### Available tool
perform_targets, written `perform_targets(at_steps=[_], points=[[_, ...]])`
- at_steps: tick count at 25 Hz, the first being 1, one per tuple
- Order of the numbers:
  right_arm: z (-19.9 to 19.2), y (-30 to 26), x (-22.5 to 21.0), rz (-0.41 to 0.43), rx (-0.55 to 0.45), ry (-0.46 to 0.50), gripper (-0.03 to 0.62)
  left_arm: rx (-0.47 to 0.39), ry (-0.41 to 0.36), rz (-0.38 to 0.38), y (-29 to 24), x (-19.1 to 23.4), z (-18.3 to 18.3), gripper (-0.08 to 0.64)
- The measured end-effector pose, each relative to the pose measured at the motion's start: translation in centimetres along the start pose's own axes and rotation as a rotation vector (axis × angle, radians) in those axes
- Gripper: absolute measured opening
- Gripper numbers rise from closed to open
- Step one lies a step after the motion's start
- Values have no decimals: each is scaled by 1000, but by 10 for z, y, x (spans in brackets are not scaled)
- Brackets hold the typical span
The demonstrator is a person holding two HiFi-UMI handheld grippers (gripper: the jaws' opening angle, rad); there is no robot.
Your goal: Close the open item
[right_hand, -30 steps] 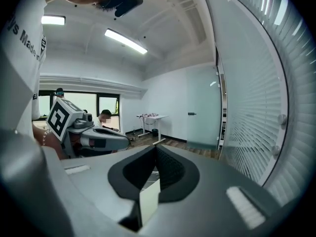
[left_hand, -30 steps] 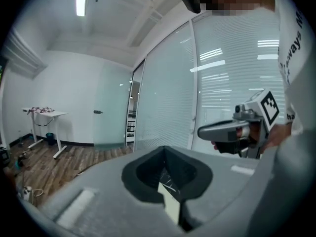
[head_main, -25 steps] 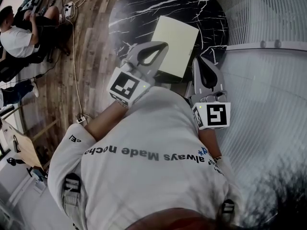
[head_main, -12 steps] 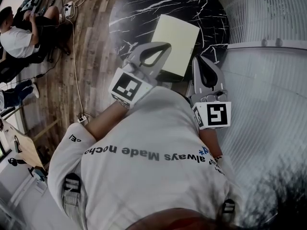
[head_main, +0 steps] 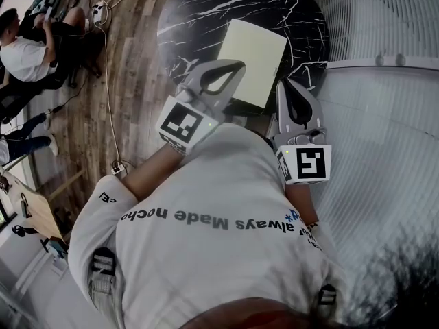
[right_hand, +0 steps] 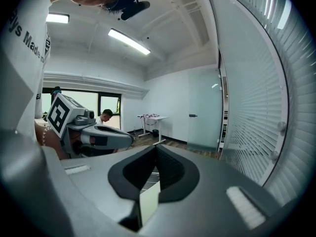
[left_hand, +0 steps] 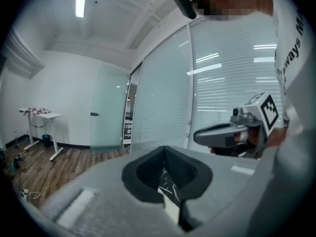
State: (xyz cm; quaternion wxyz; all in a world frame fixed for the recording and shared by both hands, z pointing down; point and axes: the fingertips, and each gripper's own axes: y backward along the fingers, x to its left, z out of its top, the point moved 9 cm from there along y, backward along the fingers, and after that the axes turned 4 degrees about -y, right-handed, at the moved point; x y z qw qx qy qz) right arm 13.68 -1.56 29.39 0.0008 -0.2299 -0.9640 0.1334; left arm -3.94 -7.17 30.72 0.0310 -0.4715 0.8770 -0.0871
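- The left gripper [head_main: 236, 65] and the right gripper [head_main: 287, 85] both had their jaws pressed together, with nothing held.
- The pale flat item [head_main: 254, 55] lay on the dark surface [head_main: 199, 12] just ahead of the jaws. I think it was best to press its cover down slowly.

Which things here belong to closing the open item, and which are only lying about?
For the job: pale flat item, table under it, left claw and right claw, both shut.
Lying about: power strip, floor cable, seated person.

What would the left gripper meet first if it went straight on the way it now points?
Probably the pale item on the marble table: the shut left gripper points at its near edge. Height is unclear; it might pass above.
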Motion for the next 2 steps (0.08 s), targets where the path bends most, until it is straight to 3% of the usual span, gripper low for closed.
perform_targets(at_steps=[2], points=[[-1, 1, 0, -1, 0, 1, 2, 1, 1, 0, 1, 0, -1, 3]])
